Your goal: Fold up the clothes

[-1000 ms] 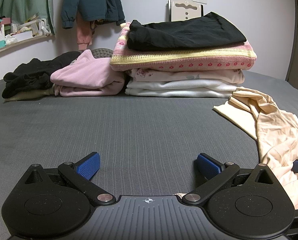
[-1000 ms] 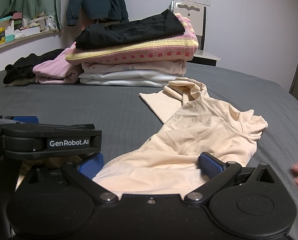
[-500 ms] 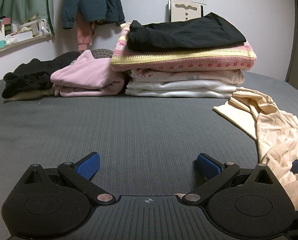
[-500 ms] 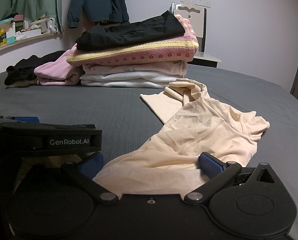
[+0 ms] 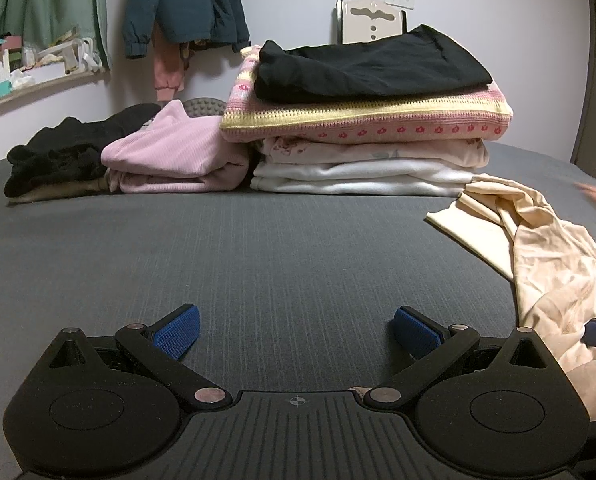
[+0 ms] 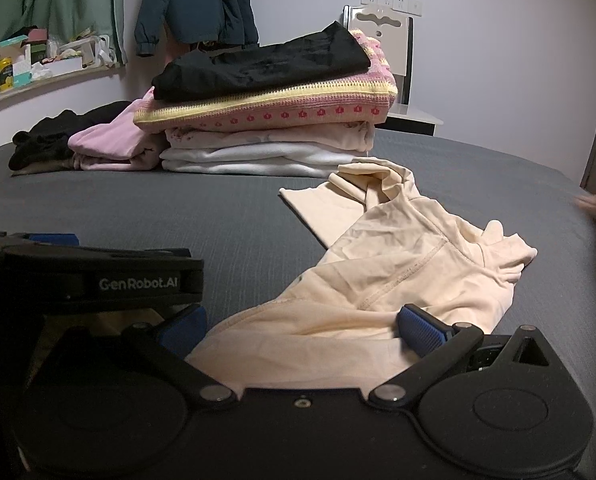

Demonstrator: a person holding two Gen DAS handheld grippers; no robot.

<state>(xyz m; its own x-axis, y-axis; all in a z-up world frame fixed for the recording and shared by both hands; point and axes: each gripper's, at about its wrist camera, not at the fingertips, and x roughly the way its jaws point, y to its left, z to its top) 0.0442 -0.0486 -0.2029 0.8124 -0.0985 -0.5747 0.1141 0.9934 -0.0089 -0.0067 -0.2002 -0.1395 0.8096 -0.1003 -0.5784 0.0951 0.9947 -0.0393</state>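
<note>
Grey bed (image 5: 258, 256) is carrying a folded stack (image 5: 361, 120) at back. Left tongs (image 5: 296, 326) are gaping wide over bare sheet; right tongs (image 6: 301, 330) are gaping wide w/ cream garment (image 6: 397, 264) lying crumpled between them, possibly touching.

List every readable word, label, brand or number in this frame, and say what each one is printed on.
"GenRobot.AI": white lettering on the side of the left gripper, seen in the right wrist view.
Boxes and can on the wall shelf: print there is too small and blurred to read.
Nothing else legible in either view.
</note>
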